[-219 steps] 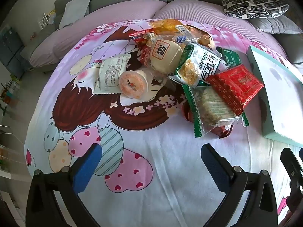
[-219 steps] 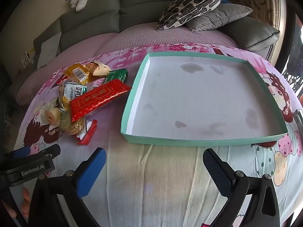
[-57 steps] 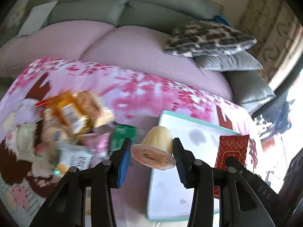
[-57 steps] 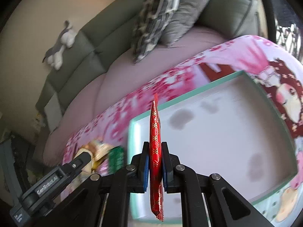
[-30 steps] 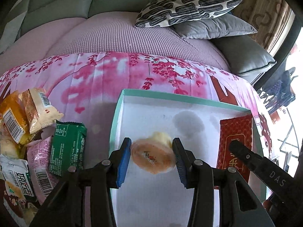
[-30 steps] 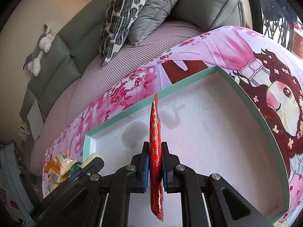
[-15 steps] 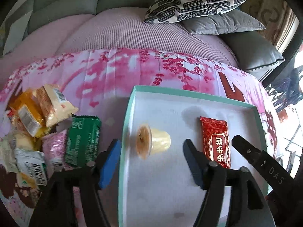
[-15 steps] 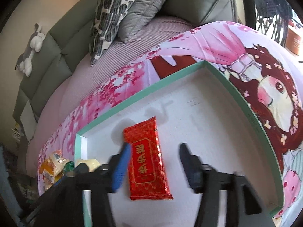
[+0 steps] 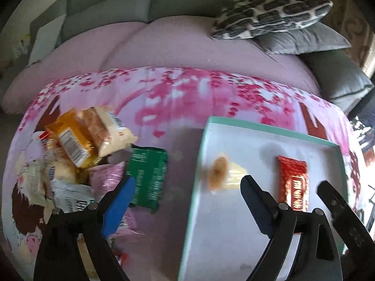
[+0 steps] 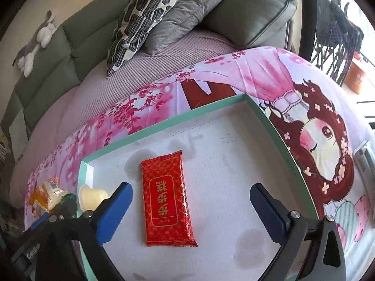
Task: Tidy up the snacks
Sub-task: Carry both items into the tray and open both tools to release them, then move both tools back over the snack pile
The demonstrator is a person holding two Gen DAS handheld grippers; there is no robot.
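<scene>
Tray (image 10: 276, 128) holds red packet (image 10: 167, 199) flat mid-floor, jelly cup (image 9: 226, 172) on its side by left wall. Left gripper (image 9: 185, 201) and right gripper (image 10: 191, 207) both spread wide, empty.

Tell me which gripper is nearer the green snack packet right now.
Left. The left gripper hangs open with its left finger just beside the green snack packet on the cloth. The right gripper is open over the red packet in the tray, farther off.
</scene>
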